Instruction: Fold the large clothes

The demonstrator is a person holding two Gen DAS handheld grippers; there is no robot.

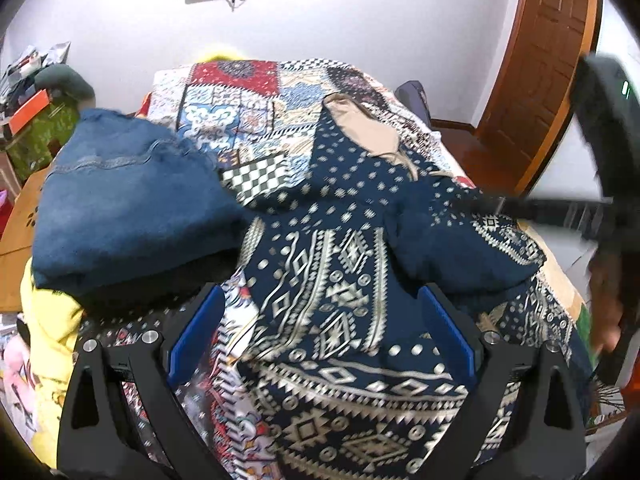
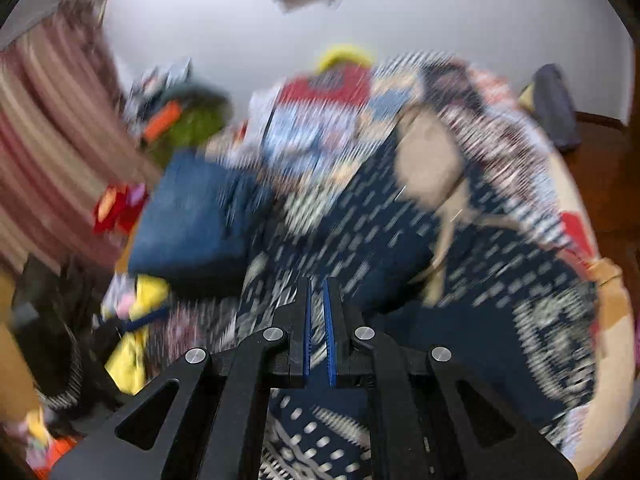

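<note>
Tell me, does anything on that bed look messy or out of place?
Yes. The navy patterned garment lies rumpled, not flat, with a beige cloth bunched at its far end. The folded denim piece beside it looks tidy.

navy patterned garment (image 1: 328, 280): 1 | folded denim (image 1: 128, 208): 1 | beige garment (image 1: 360, 128): 1, possibly | patchwork bedspread (image 1: 240, 96): 1

Even, bright indoor light fills both views. The left wrist view is mostly sharp; the right is heavily motion-blurred. Fisheye distortion curves edges, with dark vignetted corners.
</note>
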